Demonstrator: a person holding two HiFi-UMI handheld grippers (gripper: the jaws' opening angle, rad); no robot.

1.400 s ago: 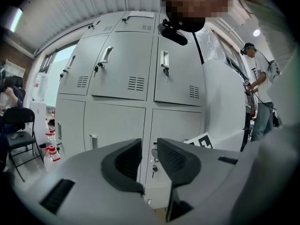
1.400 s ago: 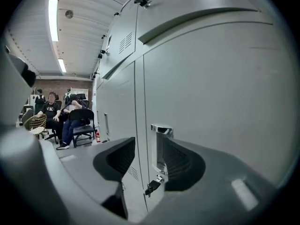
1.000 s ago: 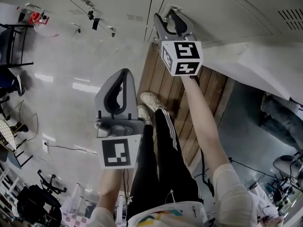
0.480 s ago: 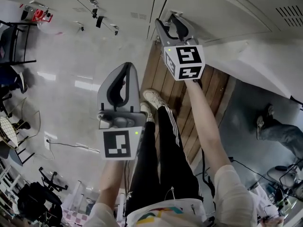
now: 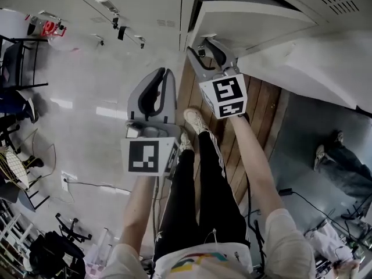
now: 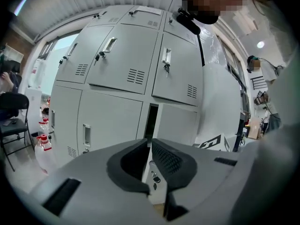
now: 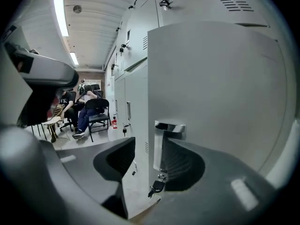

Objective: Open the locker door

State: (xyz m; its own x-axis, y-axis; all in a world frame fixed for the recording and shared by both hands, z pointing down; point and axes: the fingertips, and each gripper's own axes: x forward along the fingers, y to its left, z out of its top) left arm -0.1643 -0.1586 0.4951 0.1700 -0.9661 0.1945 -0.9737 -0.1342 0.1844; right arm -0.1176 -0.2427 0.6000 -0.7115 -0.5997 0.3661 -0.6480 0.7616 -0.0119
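The grey locker door [image 5: 250, 19] stands ajar, with a dark gap [image 6: 151, 121] showing beside it in the left gripper view. My right gripper [image 5: 203, 44] is at the door's free edge. In the right gripper view its jaws [image 7: 149, 146] straddle that edge: one jaw sits at the chrome handle recess [image 7: 168, 142], the other on the door's far side. A key [image 7: 156, 186] hangs below the handle. My left gripper [image 5: 167, 73] hangs in the air left of the door, shut and empty, its jaws [image 6: 150, 146] pointing at the lockers.
More closed lockers [image 6: 112, 69] fill the wall around the open one. My legs and shoes [image 5: 195, 118] stand on a wooden strip [image 5: 261, 115] below the door. Chairs [image 5: 11, 63] stand at the left, and seated people [image 7: 84, 109] are down the aisle. Red-capped bottles [image 6: 42, 144] stand by the lockers.
The door has swung out from the locker front with my right gripper on its edge, which has come back toward me. My left gripper has drifted slightly right and up.
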